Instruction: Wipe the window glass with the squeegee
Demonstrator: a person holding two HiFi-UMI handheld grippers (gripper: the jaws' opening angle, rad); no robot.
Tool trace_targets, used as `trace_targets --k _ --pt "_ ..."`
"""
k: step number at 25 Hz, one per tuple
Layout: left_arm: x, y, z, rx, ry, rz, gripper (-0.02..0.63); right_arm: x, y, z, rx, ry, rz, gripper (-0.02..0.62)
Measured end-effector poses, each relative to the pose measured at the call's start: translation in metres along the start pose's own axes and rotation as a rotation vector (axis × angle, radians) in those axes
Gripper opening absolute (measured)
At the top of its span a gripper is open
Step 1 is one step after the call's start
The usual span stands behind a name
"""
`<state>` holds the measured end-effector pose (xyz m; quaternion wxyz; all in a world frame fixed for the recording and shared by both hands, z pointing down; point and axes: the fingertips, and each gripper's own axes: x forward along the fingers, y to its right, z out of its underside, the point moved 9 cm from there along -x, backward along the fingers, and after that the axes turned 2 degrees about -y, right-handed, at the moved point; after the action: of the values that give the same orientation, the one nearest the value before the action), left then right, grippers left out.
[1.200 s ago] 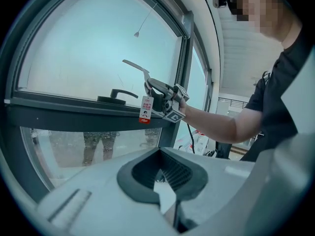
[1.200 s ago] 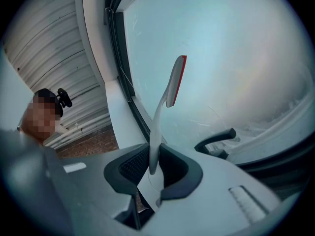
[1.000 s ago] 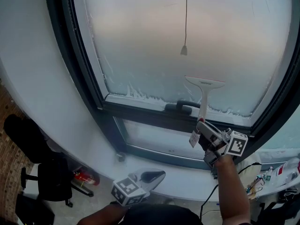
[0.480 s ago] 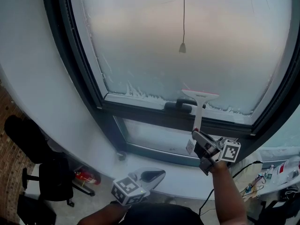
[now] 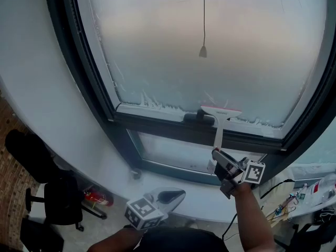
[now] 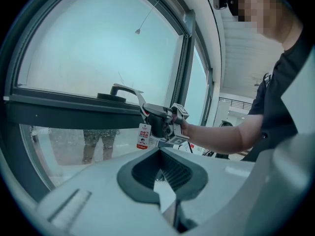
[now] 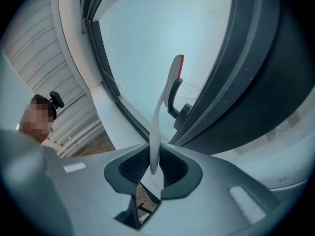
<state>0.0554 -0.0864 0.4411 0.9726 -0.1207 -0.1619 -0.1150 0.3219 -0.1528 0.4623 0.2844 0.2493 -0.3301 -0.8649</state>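
the right gripper (image 5: 218,156) has its jaws clamped on the lower end of the white squeegee (image 5: 219,121). the squeegee stands upright. its blade (with a red edge) lies at the bottom of the frosted window glass (image 5: 210,41), just above the dark frame (image 5: 157,122) and beside the window handle (image 5: 201,117). the left gripper (image 5: 169,197) hangs low, well apart from the window, with its jaws together and nothing between them.
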Motion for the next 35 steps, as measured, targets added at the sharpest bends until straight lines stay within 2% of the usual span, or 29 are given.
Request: trace_targets --k 17,26,35 --pt "0.0 0.001 0.0 -0.014 0.005 -0.003 0.0 -0.001 0.005 0.003 0.008 -0.01 -0.003 0.086" --pt "0.004 0.0 -0.001 -0.01 0.012 0.002 0.0 -0.005 -0.008 -0.003 0.018 -0.013 -0.037 0.089" --pt "0.023 0.01 -0.009 0.013 0.008 0.033 0.0 -0.032 -0.042 -0.035 -0.073 0.012 -0.047 0.087"
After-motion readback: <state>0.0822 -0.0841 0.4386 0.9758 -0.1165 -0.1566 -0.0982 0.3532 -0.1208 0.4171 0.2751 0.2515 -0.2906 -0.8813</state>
